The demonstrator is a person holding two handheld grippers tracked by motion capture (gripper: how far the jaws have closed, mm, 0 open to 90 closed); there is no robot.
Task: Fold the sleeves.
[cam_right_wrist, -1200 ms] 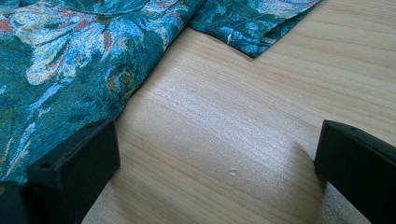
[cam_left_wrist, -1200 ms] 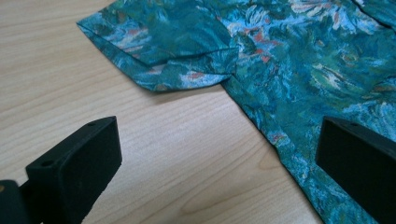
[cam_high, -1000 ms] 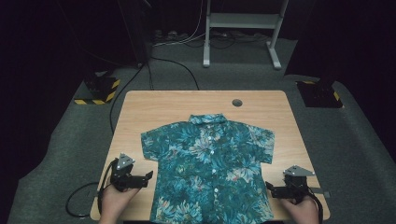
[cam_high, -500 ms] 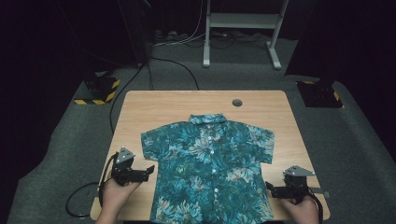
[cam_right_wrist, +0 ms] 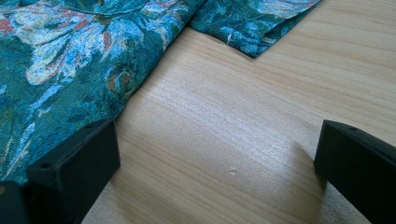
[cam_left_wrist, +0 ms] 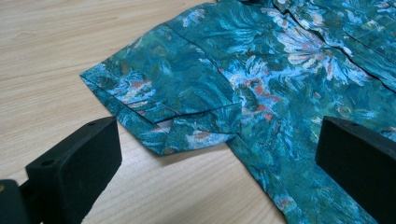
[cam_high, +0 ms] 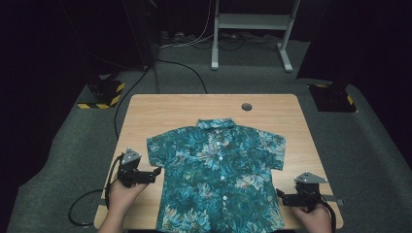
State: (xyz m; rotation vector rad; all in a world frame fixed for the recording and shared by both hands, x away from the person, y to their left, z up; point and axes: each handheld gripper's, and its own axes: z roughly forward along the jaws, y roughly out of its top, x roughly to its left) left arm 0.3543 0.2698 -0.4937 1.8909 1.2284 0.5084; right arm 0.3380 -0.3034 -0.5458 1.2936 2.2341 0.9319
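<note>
Starting layout for handling a garment. A short-sleeved, teal floral-print cotton shirt (cam_high: 218, 177) lies flat and face up on the pale wooden counter (cam_high: 160, 109), buttoned down the front, its collar (cam_high: 217, 124) at the far end and its hem at the near edge. Both sleeves are spread out to the sides — no fold has been made anywhere in the cloth, so the work, judged from this layout, is at its very beginning.

The left gripper (cam_high: 154, 174) rests on the counter just beside the shirt's left side seam, below the left sleeve (cam_left_wrist: 154, 93); in the left gripper view its two black jaws stand wide apart, with the sleeve cuff and the underarm corner lying between and ahead of them, not touched. The right gripper (cam_high: 280, 195) sits at the shirt's lower right edge, near the hem corner; its jaws are likewise wide apart and hold nothing, the left one at or just over the shirt's edge, the right one over bare wood. The right sleeve (cam_right_wrist: 254, 23) shows farther off, apart from the jaws.

Done so far: the shirt is laid out and smoothed. Left to do: every grasp and every fold — probably the sleeves and sides first, then the body. A small round grommet hole (cam_high: 247, 107) marks the counter beyond the collar.
</note>
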